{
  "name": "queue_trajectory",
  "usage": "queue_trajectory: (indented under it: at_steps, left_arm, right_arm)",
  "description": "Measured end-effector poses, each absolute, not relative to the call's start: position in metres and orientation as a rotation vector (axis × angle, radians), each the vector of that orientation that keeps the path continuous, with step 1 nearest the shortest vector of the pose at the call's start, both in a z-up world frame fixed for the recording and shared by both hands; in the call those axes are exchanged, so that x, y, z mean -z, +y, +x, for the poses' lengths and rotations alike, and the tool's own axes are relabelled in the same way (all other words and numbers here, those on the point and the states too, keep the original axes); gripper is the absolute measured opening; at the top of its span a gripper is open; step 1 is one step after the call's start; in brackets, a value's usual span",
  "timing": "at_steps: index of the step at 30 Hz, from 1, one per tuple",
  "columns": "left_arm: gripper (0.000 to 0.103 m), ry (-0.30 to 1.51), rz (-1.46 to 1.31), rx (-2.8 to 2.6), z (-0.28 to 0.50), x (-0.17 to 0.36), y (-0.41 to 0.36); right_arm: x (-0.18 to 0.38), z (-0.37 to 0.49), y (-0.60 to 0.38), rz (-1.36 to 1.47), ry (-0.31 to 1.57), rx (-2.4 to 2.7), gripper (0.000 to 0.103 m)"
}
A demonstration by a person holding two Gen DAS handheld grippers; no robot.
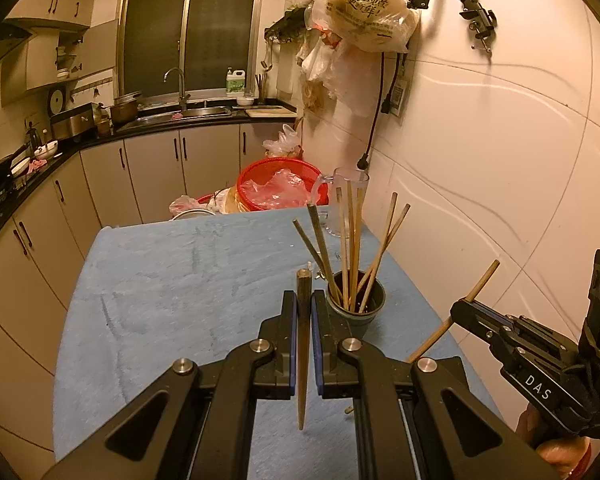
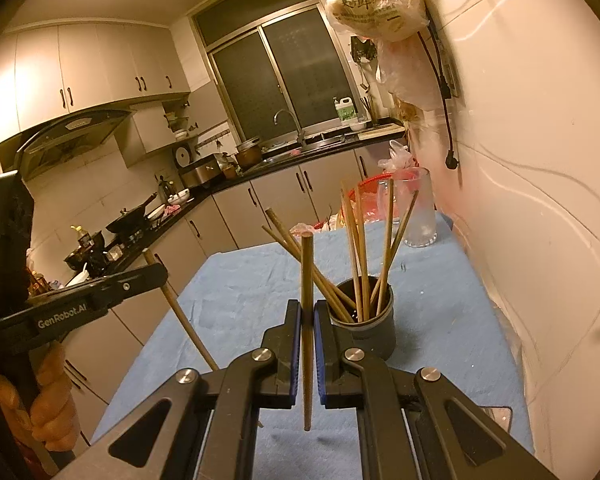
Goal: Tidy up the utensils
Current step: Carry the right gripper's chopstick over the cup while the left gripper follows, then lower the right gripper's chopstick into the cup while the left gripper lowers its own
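Blue-clothed table (image 1: 160,280) (wall-side) in dim kitchen

Both wrist cams are sitting just above the blue-clothed table (image 1: 160,280), looking forward along their fingers toward the dark cup (image 1: 356,308) of chopsticks, close in. Left cam is facing it from slightly left, right cam (image 2: 362,328) from nearer the wall. Both are sharing the cup, the glass pitcher (image 2: 418,212) behind it, and the far sink counter (image 1: 204,114).
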State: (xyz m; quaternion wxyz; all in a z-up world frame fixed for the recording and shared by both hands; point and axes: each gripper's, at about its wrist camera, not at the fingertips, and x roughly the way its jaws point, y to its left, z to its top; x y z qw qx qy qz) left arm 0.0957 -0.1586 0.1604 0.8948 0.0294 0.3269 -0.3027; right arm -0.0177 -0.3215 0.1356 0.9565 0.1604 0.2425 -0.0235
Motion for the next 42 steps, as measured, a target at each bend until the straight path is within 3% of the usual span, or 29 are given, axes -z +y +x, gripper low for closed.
queue_trajectory:
  at_steps: [19,42]
  left_arm:
    - [0.007,0.662,0.069,0.643,0.109,-0.18,-0.19]
    - [0.007,0.559,0.054,0.672,0.13,-0.239,-0.23]
  right_arm:
    - [-0.175,-0.008,-0.351,0.31,0.437,0.043,0.007]
    - [-0.234,0.014,-0.38,0.269,0.341,0.093,0.007]
